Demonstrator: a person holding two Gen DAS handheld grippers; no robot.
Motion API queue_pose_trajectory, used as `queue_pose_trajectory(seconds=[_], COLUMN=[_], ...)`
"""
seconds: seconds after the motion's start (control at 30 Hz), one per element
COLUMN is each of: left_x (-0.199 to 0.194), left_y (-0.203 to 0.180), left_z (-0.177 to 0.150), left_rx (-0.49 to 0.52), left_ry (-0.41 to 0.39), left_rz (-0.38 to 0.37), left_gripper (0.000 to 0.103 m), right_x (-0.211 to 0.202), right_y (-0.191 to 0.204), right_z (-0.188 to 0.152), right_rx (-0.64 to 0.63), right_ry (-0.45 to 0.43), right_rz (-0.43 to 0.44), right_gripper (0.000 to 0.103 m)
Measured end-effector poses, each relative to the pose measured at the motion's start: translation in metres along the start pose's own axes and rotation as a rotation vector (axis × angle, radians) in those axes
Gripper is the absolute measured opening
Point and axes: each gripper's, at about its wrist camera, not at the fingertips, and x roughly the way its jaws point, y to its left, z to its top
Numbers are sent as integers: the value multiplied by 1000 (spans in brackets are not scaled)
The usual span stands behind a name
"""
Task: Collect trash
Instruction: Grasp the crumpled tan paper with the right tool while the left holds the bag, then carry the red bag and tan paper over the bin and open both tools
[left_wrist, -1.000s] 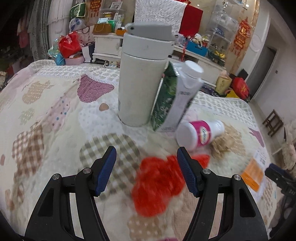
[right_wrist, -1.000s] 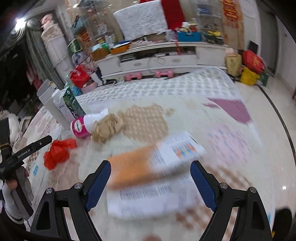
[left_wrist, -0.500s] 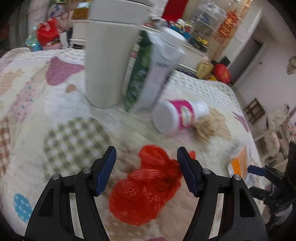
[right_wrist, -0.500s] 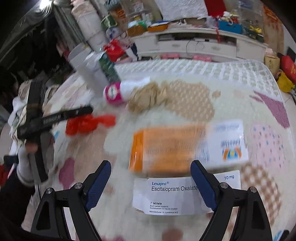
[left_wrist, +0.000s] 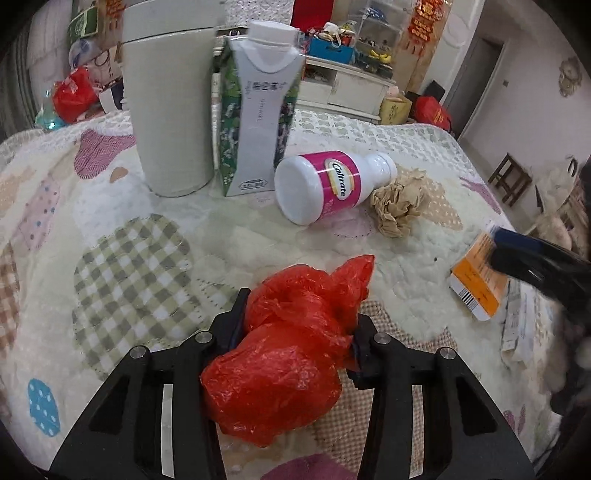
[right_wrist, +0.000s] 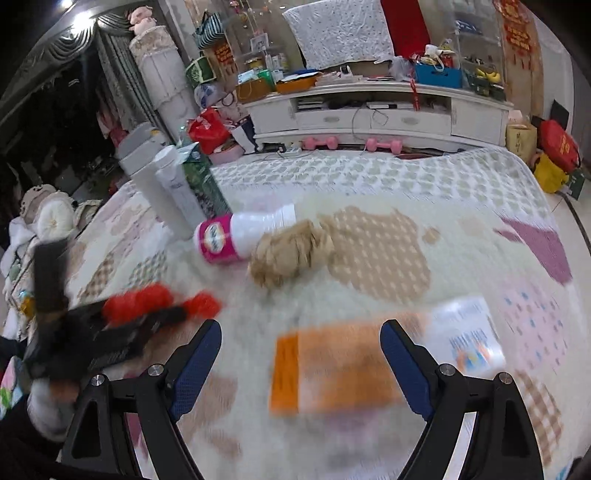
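Quilt (left_wrist: 122, 266): left fingers (left_wrist: 236, 314) clamp red bag (left_wrist: 291, 332); right fingers (right_wrist: 199, 354) apart over orange box (right_wrist: 332, 369).

home, living rm | quilted patchwork cover (right_wrist: 369, 184) | white TV cabinet (right_wrist: 388, 114) | pink dumbbells (right_wrist: 382, 144)

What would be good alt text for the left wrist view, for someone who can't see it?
The left gripper has its jaws shut on a crumpled red plastic bag on a patchwork quilt. Beyond it stand a white canister and a milk carton, with a tipped Caltrate bottle and a brown paper wad alongside.
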Motion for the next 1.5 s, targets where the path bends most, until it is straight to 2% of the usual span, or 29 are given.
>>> queue_pose_trajectory(seconds=[0.1, 0.17, 0.2, 0.23, 0.3, 0.43, 0.7, 0.87, 1.07, 1.27, 1.5], left_x=[-5, -7, -8, -9, -14, -25, -68, -91, -107, -113, -113], left_y=[15, 21, 23, 25, 30, 32, -5, -35, -74, -122, -184], left_z=[-4, -7, -8, -9, -14, -20, -41, -63, -81, -98, -111], left_rx=[-32, -52, -60, -68, -77, -99, -57, -21, 0, 71, 154], left_ry=[-2, -6, -9, -15, -21, -31, -82, -83, -59, -43, -26], left_rz=[-28, -51, -60, -69, -78, -106, -149, -189, -246, -270, -299], left_gripper=[39, 39, 39, 39, 38, 38, 38, 38, 38, 38, 38], right_x=[31, 44, 52, 60, 73, 58, -24, -75, -119, -154, -189], right_y=[4, 5, 6, 5, 4, 3, 4, 11, 5, -22, -56], right_z=[22, 31, 36, 39, 40, 32, -14, -54, -100, -145, -181], right_rx=[29, 41, 48, 54, 66, 62, 61, 54, 41, 108, 170], right_ry=[9, 11, 17, 33, 70, 45, -33, -69, -82, -90, -97], right_rz=[-27, -46, -55, -56, -30, 11, 82, 84, 28, -15, -75], right_gripper=[86, 79, 68, 50, 37, 22, 22, 22, 22, 22, 22])
